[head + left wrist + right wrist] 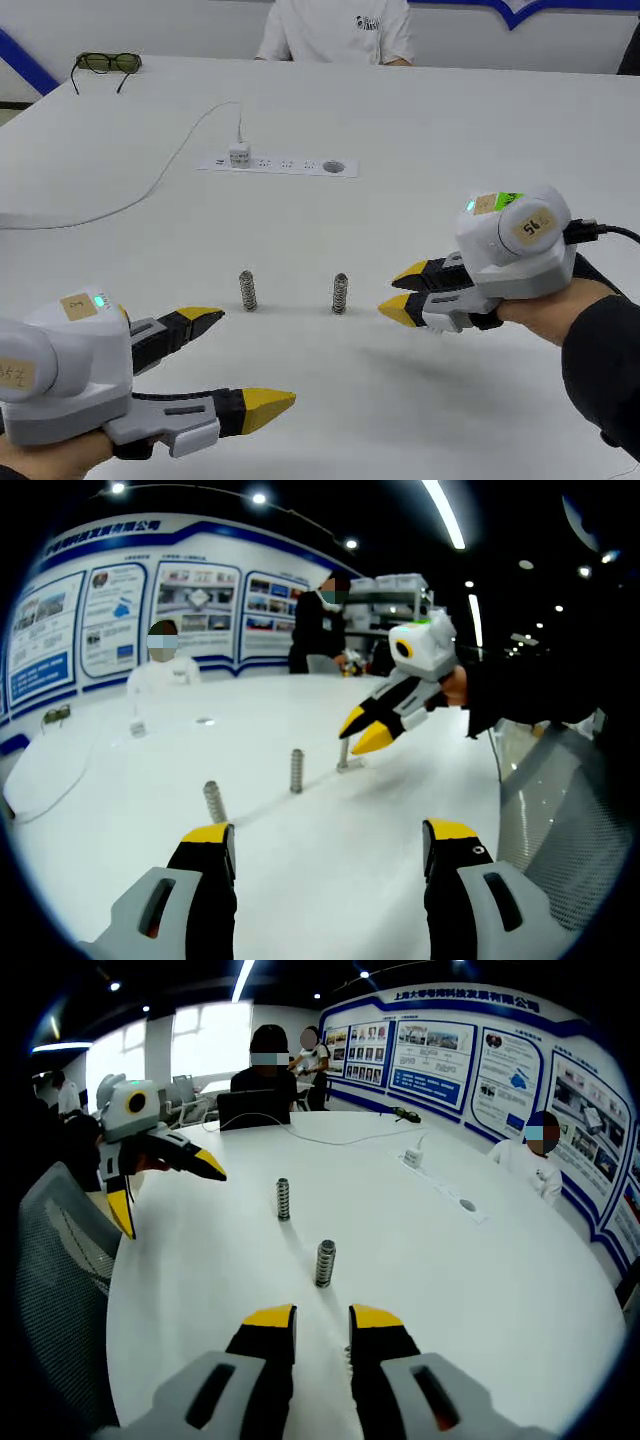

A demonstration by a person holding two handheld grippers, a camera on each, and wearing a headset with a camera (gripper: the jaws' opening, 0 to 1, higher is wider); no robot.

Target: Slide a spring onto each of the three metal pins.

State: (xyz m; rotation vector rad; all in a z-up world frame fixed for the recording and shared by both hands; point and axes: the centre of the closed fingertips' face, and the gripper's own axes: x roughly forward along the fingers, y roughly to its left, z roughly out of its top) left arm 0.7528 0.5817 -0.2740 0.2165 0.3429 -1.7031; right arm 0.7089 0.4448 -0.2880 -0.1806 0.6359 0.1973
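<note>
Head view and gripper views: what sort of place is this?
Probably an office meeting room or showroom: a large white table with a power strip, blue-trimmed display boards on the wall, and a person seated opposite.

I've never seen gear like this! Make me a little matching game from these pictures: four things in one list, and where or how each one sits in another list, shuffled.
Things:
1. glasses
2. power strip
3. left gripper
4. springs

Place or state:
A. jaws wide open
B. lying at the far left of the table
C. standing upright, side by side
D. has a white charger plugged in

Pairs: 1-B, 2-D, 3-A, 4-C
</note>
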